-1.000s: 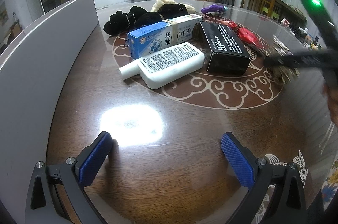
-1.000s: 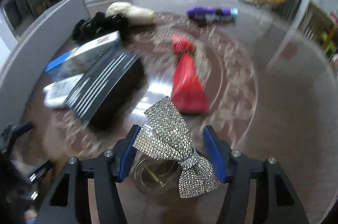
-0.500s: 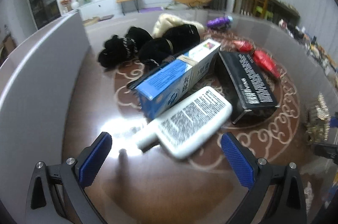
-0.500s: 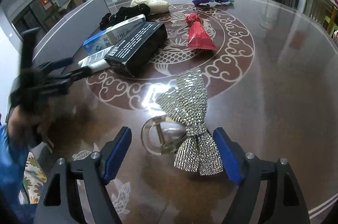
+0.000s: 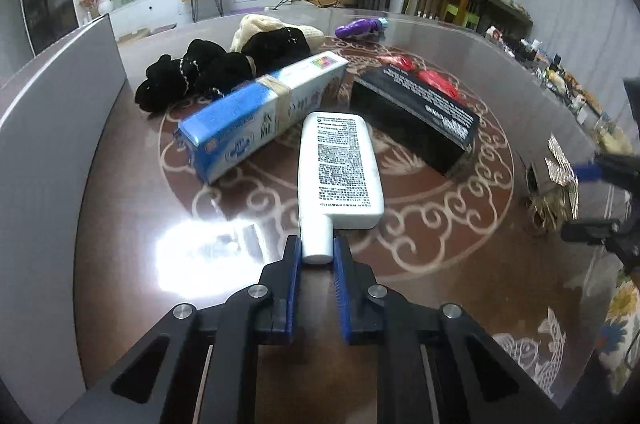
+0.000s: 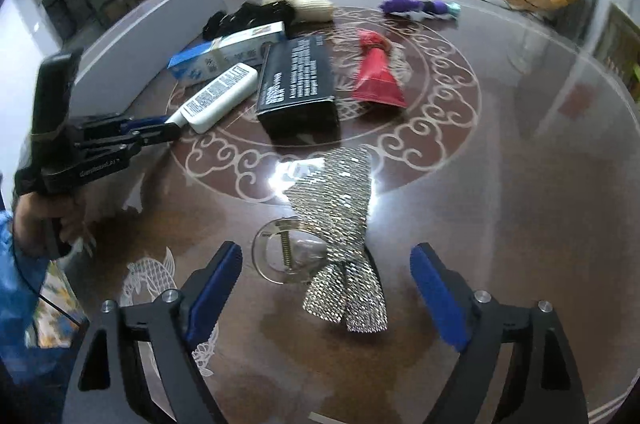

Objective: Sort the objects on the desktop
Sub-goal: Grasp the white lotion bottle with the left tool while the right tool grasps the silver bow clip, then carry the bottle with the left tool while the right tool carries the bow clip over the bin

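Observation:
A white bottle (image 5: 340, 160) with printed text lies flat on the dark wooden table (image 6: 520, 184), neck toward me. My left gripper (image 5: 316, 244) is closing and its blue pads press on the bottle's cap; the same grip shows from the side in the right wrist view, left gripper (image 6: 168, 130) on the white bottle (image 6: 222, 96). A silver sequin bow hair clip (image 6: 336, 192) lies on the table between the fingers of my right gripper (image 6: 325, 256). Those jaws are opening, and the pads stand well clear of the bow.
Behind the bottle lie a blue-and-white box (image 5: 256, 116), a black box (image 5: 420, 112), a red pouch (image 6: 376, 76), black fabric (image 5: 192, 72), a cream knit piece (image 5: 260, 24) and a purple item (image 6: 416, 6). A grey panel (image 5: 48, 144) walls the table's left side.
The left gripper came forward and its wide jaws closed on the bottle's cap, the bottle now pointing neck-first at it. The right jaws widened off the sequin bow.

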Motion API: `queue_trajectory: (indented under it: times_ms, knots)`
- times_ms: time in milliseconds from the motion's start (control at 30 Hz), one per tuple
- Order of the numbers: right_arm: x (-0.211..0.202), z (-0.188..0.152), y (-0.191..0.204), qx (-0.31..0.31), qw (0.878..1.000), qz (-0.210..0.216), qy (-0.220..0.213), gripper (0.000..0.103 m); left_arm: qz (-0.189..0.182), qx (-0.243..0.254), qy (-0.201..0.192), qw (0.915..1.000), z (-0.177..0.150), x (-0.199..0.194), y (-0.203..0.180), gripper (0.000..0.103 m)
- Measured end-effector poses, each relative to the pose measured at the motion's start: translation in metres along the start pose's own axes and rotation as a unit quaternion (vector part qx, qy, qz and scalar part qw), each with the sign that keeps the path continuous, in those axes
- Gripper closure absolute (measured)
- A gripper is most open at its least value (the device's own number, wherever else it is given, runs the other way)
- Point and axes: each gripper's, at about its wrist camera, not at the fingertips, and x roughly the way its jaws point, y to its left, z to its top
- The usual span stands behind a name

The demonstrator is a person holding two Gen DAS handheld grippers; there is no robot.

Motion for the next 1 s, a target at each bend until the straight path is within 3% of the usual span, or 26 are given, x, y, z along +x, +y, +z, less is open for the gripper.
queue_trajectory:
  times_ms: [33, 133, 167, 300, 433, 500, 533, 567, 600, 800, 1000]
  knots:
    - [0.001, 0.000, 0.002, -0.007, 1.000, -0.008, 0.001, 0.016, -0.006, -0.004, 0.001, 1.0000, -0.003, -0.004, -0.002, 0.079]
    - [0.006, 0.001, 0.004, -0.008, 1.000, -0.009, 0.009, 0.016, -0.021, -0.024, -0.006, 0.9995, -0.004, -0.012, 0.000, 0.031]
    - [0.008, 0.002, 0.005, -0.007, 1.000, -0.009, 0.011, 0.016, -0.026, -0.024, -0.020, 0.9992, -0.003, -0.017, 0.000, 0.026]
    - [0.011, 0.006, 0.008, -0.009, 1.000, -0.013, 0.012, 0.016, -0.034, -0.016, -0.032, 0.9988, 0.015, -0.015, -0.012, 0.022]
    - [0.016, 0.012, 0.008, -0.013, 0.999, -0.023, 0.019, 0.016, 0.017, 0.011, 0.013, 0.9997, 0.038, 0.022, -0.032, 0.023]
    - [0.018, 0.014, 0.008, -0.016, 0.999, -0.027, 0.022, 0.016, 0.039, 0.019, 0.026, 0.9987, 0.040, 0.034, -0.037, 0.038]
    - [0.018, 0.015, 0.007, -0.016, 0.999, -0.028, 0.021, 0.019, 0.038, 0.012, 0.009, 0.9992, 0.042, 0.032, -0.037, 0.052]
    - [0.017, 0.016, 0.005, -0.014, 0.999, -0.026, 0.014, 0.040, 0.039, 0.005, 0.011, 0.9992, 0.042, 0.031, -0.037, 0.052]
    - [0.016, 0.016, 0.004, -0.009, 1.000, -0.015, 0.013, 0.050, 0.036, 0.002, 0.011, 0.9993, 0.041, 0.028, -0.037, 0.052]
    - [-0.012, 0.014, -0.003, 0.032, 0.999, 0.000, -0.018, 0.050, 0.012, -0.023, -0.044, 0.9987, 0.018, -0.036, -0.027, 0.052]
    - [-0.039, 0.042, 0.036, 0.025, 0.998, 0.040, -0.046, 0.050, -0.004, -0.090, -0.123, 0.9883, 0.009, -0.152, 0.015, 0.052]
